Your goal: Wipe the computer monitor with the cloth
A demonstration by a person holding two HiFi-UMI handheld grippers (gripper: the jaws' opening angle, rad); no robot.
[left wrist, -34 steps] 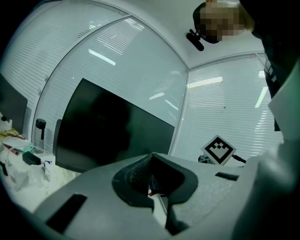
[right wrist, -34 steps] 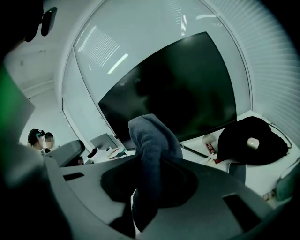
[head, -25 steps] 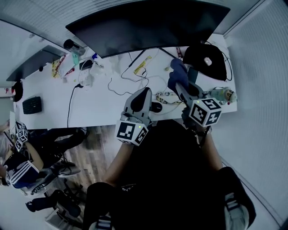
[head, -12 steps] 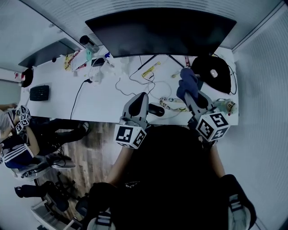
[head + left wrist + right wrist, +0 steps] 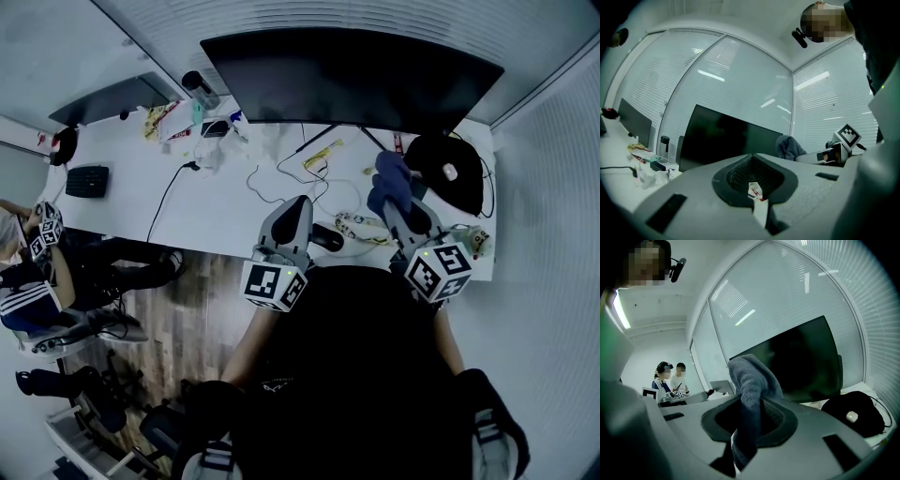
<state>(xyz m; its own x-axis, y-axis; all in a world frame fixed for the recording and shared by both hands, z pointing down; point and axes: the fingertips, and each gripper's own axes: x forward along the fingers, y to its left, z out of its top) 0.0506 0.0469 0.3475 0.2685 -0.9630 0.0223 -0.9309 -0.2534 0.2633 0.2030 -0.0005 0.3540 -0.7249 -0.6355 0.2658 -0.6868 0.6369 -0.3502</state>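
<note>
In the head view, the dark computer monitor (image 5: 352, 80) stands at the back of the white desk (image 5: 225, 211). The right gripper (image 5: 396, 199) lifts a blue cloth (image 5: 392, 178) near the monitor's lower right part, and the left gripper (image 5: 296, 211) hangs over the desk's front edge. The left gripper view shows its jaws pressed together, nothing between them. The right gripper view shows its jaws clamped on the cloth, which bunches upward before the screen.

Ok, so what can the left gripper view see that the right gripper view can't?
Only the left gripper view shows the right gripper from the side, plus a bottle and some wrappers. Only the right gripper view shows two seated people and a black bag. Both show the dark monitor and the cloth clamped in the right gripper's jaws.
</note>
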